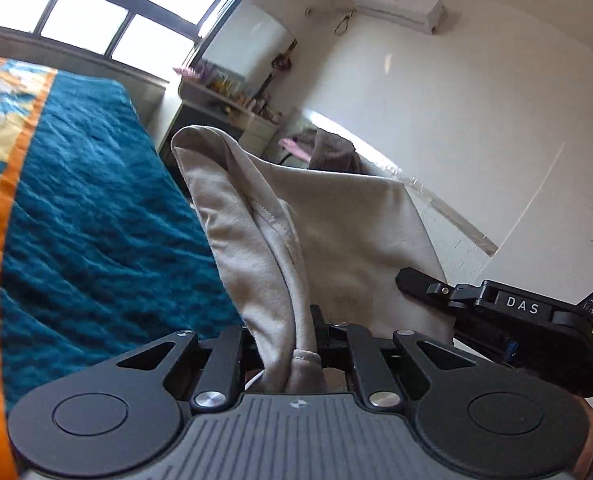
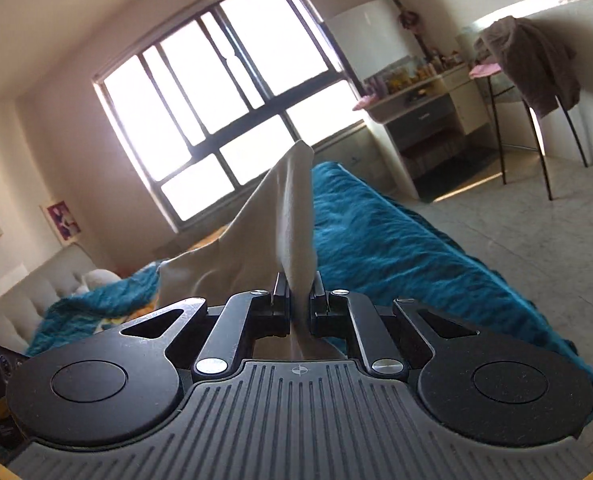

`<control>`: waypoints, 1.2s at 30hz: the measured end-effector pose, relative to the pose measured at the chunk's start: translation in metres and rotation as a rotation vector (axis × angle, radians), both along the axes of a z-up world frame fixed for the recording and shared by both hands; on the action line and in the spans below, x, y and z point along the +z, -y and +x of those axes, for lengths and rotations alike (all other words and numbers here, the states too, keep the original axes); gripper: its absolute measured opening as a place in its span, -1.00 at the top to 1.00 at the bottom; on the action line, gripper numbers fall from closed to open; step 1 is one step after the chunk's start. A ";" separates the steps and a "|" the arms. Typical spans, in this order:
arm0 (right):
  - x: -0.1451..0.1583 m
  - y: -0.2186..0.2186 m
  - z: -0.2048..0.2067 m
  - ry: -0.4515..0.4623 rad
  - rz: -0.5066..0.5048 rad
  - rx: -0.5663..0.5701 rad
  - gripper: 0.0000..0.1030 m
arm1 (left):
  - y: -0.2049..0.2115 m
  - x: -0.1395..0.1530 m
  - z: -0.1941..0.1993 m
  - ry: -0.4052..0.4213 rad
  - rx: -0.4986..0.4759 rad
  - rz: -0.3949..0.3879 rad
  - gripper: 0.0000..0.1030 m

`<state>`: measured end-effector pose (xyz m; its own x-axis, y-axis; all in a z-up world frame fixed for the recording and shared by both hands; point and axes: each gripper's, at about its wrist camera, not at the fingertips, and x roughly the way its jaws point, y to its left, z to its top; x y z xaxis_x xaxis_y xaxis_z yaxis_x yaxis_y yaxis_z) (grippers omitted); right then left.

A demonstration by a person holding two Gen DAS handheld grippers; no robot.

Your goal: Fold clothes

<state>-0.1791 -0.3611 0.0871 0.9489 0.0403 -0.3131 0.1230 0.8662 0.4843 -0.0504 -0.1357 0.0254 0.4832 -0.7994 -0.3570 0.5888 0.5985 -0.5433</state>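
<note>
Fabric fills both grips: the left claw (image 1: pixel 292 334) is clamped on a bunched seam of the pale grey soft cloth garment (image 1: pixel 336 216), and the right claw (image 2: pixel 298 300) pinches another fold. The garment hangs lifted above the bed's teal textured bedspread (image 2: pixel 396 240). Beyond stands a barred window (image 2: pixel 216 100).

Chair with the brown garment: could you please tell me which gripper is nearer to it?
Right, probably. Both hold the cloth; the chair stands ahead and rightward of both. The right gripper is on that side, the left gripper farther off beside the bed.
</note>
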 end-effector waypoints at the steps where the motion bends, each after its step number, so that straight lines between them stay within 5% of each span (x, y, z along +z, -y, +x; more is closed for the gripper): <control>1: -0.006 0.015 0.008 -0.039 0.010 -0.014 0.84 | 0.016 -0.009 0.006 -0.045 -0.002 0.010 0.81; 5: -0.048 0.068 0.048 -0.171 0.035 -0.060 0.83 | 0.068 -0.069 0.052 -0.146 0.056 0.180 0.30; 8: -0.084 0.093 0.068 -0.309 0.019 -0.103 0.31 | 0.067 -0.107 0.077 -0.304 0.137 0.323 0.33; 10: -0.108 0.109 0.081 -0.401 0.009 -0.131 0.30 | 0.040 -0.109 0.066 -0.354 0.149 0.235 0.26; 13: -0.111 0.112 0.067 -0.393 -0.023 -0.143 0.18 | 0.029 -0.096 0.054 -0.257 0.148 0.246 0.27; 15: -0.101 0.099 0.060 -0.374 -0.053 -0.105 0.20 | 0.042 -0.083 0.043 -0.154 0.096 0.278 0.47; 18: -0.088 0.078 0.052 -0.349 -0.103 -0.049 0.91 | 0.080 -0.079 0.023 -0.032 0.000 0.343 0.42; 19: -0.088 0.067 0.055 -0.362 -0.140 -0.031 0.91 | 0.094 -0.078 0.014 0.012 -0.026 0.379 0.34; 25: -0.109 0.043 0.060 -0.545 -0.264 -0.008 0.85 | 0.107 -0.116 0.002 -0.106 -0.013 0.587 0.39; 32: -0.129 0.044 0.009 -0.757 -0.229 -0.012 0.73 | 0.089 -0.111 -0.033 -0.130 -0.009 0.647 0.38; 35: -0.104 0.035 -0.015 -0.729 -0.226 -0.016 0.72 | 0.079 -0.089 -0.055 -0.120 -0.004 0.617 0.36; 36: -0.088 0.031 -0.022 -0.697 -0.232 -0.012 0.51 | 0.077 -0.079 -0.062 -0.110 -0.004 0.604 0.29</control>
